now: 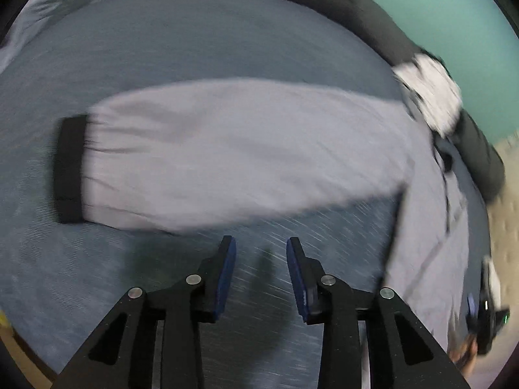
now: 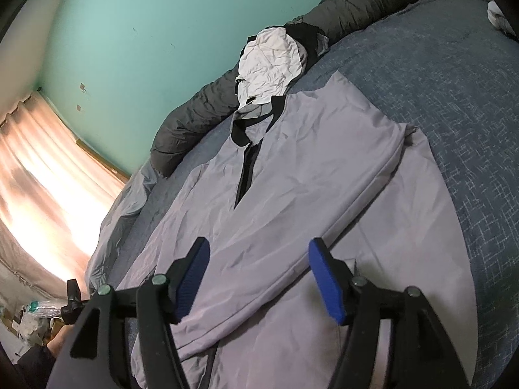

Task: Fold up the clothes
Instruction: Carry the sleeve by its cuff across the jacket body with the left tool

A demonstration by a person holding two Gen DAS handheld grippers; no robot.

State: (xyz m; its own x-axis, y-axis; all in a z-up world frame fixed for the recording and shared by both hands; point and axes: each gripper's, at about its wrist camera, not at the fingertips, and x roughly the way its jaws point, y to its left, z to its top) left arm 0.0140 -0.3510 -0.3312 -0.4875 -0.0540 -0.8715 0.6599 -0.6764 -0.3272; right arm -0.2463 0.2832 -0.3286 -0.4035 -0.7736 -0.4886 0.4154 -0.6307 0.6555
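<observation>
One smooth grey jacket point(image 2: 292, 168) is spread on the woven blue bedspread point(image 2: 454, 113); its black-cuffed sleeve point(image 1: 227, 152) lies outstretched. Both grippers, left point(image 1: 261, 253) and right point(image 2: 259, 256), are released, nothing grasped.

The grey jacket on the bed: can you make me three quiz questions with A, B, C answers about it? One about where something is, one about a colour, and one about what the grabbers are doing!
1. Where does the jacket's sleeve lie?
A. Stretched out on the blue bedspread
B. Hanging off the bed
C. Tucked inside the hood

2. What colour is the cuff?
A. Red
B. Black
C. Yellow

3. What is the right gripper doing?
A. Squeezing the hood
B. Holding a sock
C. Open, holding nothing

Answers:
1 A: the sleeve lies flat on the bedspread.
2 B: the cuff is a black band.
3 C: the right gripper has its pads apart above the jacket, gripping nothing.
</observation>
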